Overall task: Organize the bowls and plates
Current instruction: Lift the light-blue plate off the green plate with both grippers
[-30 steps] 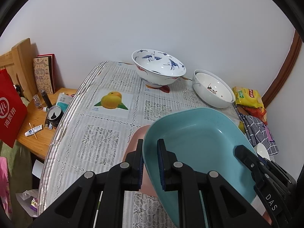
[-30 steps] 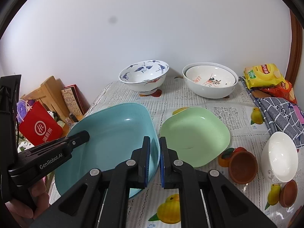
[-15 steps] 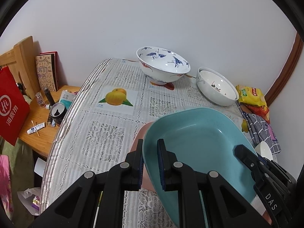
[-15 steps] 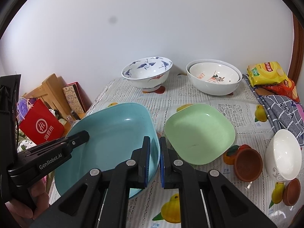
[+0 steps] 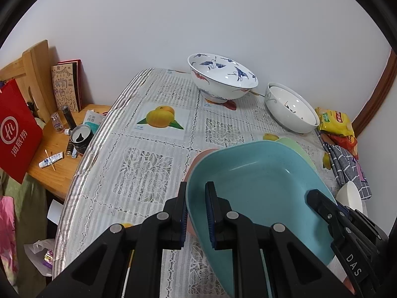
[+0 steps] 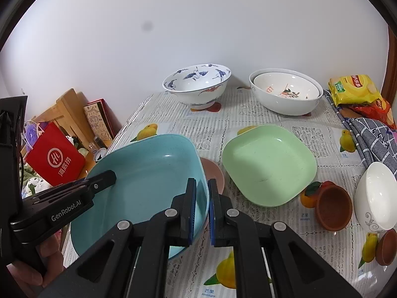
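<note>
A large blue plate (image 5: 258, 186) (image 6: 148, 181) is held above the table by both grippers. My left gripper (image 5: 196, 211) is shut on its left rim; my right gripper (image 6: 201, 206) is shut on its right rim. A pink plate (image 6: 213, 171) lies on the table under it, mostly hidden. A green plate (image 6: 269, 164) lies to the right. A blue-patterned bowl (image 6: 197, 87) and stacked white bowls (image 6: 286, 92) stand at the back. A small white bowl (image 6: 374, 196) stands at the right.
Two small brown cups (image 6: 333, 207) (image 6: 388, 247) stand near the white bowl. Snack bags (image 6: 354, 89) and a checked cloth (image 6: 372, 136) lie at the right edge. A low wooden side table (image 5: 62, 154) with small items and a red bag (image 5: 17, 131) stands left of the table.
Both grippers have carried the blue plate a little forward and to the right over the table; the back bowls and green plate look closer. The grips have not changed.
</note>
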`<action>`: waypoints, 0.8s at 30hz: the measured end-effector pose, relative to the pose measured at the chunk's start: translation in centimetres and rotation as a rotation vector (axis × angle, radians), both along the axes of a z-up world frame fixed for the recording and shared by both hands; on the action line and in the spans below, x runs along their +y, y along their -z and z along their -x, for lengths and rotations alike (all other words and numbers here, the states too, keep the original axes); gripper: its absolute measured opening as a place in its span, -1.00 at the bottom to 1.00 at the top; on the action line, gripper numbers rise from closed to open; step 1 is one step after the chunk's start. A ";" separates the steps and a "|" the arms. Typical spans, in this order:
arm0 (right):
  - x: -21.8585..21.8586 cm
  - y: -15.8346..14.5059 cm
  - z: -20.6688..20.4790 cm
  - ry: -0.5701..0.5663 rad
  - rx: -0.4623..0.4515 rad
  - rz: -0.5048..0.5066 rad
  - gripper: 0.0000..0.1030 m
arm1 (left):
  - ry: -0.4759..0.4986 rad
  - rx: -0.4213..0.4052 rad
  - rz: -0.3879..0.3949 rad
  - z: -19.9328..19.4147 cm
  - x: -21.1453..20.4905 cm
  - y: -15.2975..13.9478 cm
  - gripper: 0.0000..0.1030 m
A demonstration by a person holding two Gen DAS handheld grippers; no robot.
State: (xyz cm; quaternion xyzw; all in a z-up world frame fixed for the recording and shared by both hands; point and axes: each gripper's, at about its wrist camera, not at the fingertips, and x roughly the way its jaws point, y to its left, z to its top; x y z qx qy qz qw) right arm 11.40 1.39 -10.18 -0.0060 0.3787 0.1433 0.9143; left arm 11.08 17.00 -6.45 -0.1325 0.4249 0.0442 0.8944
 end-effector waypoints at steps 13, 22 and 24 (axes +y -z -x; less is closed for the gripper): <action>0.1 0.7 -0.3 -0.001 0.019 0.000 -0.82 | 0.000 0.017 -0.002 -0.1 0.2 0.7 -0.74; 0.4 2.1 -0.6 -0.011 0.050 0.004 -0.82 | -0.021 0.055 -0.011 0.1 0.5 2.2 -0.74; 0.5 2.6 -0.7 -0.016 0.065 0.004 -0.82 | -0.026 0.064 -0.012 0.2 0.6 2.6 -0.74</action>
